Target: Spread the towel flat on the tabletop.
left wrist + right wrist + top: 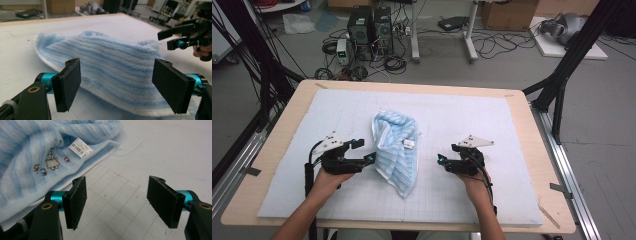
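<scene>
1. Your left gripper sits low over the mat with its jaws wide apart and nothing pressed between the pads. In the left gripper view the striped blue towel lies right ahead of those jaws, its white-edged hem running across just past the pads.
2. Your right gripper also rests low, jaws spread and holding nothing. In the right gripper view bare gridded mat shows between the pads, and the towel lies just beside the left-hand pad of that view, its hem passing behind that jaw; whether they touch you cannot tell.
3. Between your two grippers lies the towel, crumpled and folded on itself. Your left gripper's tips are at its edge, while your right gripper stands a little apart from it.
4. Just ahead of your right gripper, a white barcode label sits on the towel's fold, with a small embroidered picture near it.
5. Beyond the towel, seen from your left gripper, your right gripper points toward you over the mat.
6. Farther on, the mat ends on the wooden table.
</scene>
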`<state>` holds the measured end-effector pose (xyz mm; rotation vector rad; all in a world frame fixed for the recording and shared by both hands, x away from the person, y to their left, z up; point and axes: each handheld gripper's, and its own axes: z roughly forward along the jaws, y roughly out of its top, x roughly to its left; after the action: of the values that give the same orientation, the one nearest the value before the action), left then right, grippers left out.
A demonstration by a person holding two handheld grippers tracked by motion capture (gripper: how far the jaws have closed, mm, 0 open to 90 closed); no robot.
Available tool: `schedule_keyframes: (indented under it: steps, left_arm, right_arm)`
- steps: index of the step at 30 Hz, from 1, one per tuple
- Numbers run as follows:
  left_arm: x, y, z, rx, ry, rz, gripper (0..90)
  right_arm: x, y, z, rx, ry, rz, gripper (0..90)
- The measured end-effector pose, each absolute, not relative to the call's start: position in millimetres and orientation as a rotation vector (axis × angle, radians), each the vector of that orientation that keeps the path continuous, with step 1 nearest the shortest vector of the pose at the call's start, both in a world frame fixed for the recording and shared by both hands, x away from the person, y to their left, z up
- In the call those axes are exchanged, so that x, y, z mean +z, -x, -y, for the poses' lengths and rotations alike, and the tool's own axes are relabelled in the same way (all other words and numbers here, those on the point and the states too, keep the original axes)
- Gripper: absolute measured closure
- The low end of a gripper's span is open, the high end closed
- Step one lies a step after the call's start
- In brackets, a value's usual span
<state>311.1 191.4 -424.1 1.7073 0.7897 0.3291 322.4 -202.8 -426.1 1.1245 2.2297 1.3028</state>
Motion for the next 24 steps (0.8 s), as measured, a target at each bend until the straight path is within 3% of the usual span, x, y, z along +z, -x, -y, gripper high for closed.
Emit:
schedule_keyframes:
  steps: [6, 10, 12, 18, 24]
  left_arm:
    - [-429, -314, -172, 0.337, -1.801, -0.747, 25.1]
    - [-431, -315, -175, 0.324, -1.848, -0.684, 65.4]
    - [-431, -314, -181, 0.346, -1.839, -0.681, 77.3]
    - [-430, -314, -206, 0.346, -1.819, -0.719, 78.9]
    - [-432, -312, -229, 0.392, -1.811, -0.788, 74.1]
  right_arm:
    - [-425, -321, 205, 1.349, -1.141, -2.21, 32.2]
    - [-426, -321, 204, 1.339, -1.137, -2.221, 32.4]
    - [-426, -321, 203, 1.335, -1.135, -2.227, 32.6]
    - [-427, -321, 200, 1.34, -1.136, -2.231, 33.0]
    - [-428, -323, 192, 1.341, -1.115, -2.244, 33.3]
